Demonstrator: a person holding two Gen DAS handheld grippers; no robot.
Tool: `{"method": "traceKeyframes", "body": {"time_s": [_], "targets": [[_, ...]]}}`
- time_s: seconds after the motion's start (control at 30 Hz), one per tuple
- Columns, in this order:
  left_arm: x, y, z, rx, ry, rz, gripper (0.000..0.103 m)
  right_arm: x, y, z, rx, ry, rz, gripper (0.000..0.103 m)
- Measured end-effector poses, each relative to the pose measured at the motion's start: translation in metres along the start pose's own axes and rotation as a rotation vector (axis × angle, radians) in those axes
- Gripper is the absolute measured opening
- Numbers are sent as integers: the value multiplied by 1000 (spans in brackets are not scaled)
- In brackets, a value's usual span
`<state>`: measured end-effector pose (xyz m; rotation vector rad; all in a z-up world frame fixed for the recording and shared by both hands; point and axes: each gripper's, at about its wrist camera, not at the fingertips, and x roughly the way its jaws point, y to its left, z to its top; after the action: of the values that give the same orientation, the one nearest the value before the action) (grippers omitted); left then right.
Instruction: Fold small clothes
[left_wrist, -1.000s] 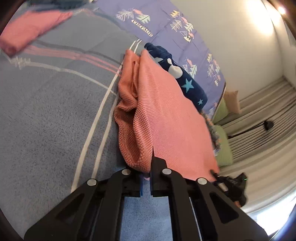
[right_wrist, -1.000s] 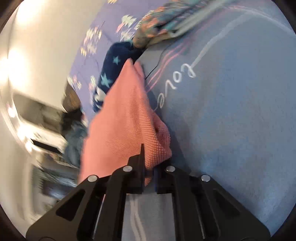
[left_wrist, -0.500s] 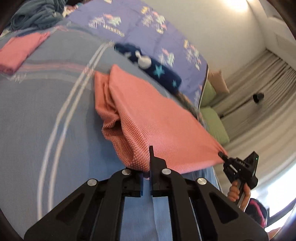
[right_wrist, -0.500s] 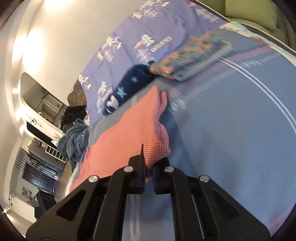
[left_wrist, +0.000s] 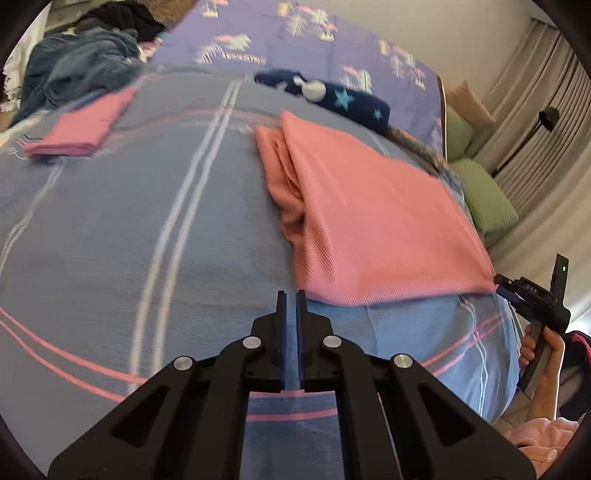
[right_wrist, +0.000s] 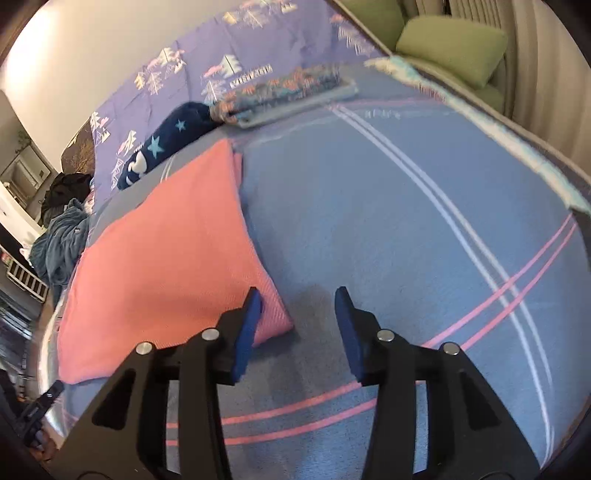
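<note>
- The coral cloth (left_wrist: 369, 218) lies folded flat on the bed (left_wrist: 110, 240), on its striped blue blanket, toward the near edge; a second layer shows bunched along the fold's left side.
- The left gripper (left_wrist: 291, 295) hovers just off the cloth's near left corner, its jaws drawn almost together with only a thin slit between them and nothing in it.
- The right gripper (right_wrist: 299, 295) sits at the cloth's near right corner (right_wrist: 273, 317). Its jaws are opening; the left finger (right_wrist: 251, 314) overlaps the corner, but the pads do not press on the cloth, and blanket shows in the gap.
- In the left view a hand (left_wrist: 543, 354) is seen gripping the handle of the right gripper at the bed's near right edge.
- A pink folded piece (left_wrist: 81, 129) rests apart from the cloth, toward the far left of the bed.
- A navy item with stars (left_wrist: 332, 96) lies just past the cloth's far end, against the purple print sheet (left_wrist: 295, 40).
- A floral folded piece (right_wrist: 284, 92) lies beside the navy item, further right along the far edge.
- A heap of blue-grey fabric (left_wrist: 77, 70) is piled at the far left corner.
- Green cushions (right_wrist: 450, 48) sit beyond the bed's right side, by the curtains.
</note>
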<state>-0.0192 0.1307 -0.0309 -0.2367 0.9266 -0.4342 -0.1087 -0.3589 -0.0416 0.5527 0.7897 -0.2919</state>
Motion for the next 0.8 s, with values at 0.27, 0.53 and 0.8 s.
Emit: {"method": "traceKeyframes", "body": {"time_s": [0.27,0.53,0.8], "targets": [[9,0,6,86,-24,4,20,-6,116,-22,-441,-49,152,62],[25,-14,21,224,-21,-80,34,-4,219,-79,-792,23,276,68],[15,-4,34,155,-76,-295,38,-2,262,-115,-949,52,300,70]]}}
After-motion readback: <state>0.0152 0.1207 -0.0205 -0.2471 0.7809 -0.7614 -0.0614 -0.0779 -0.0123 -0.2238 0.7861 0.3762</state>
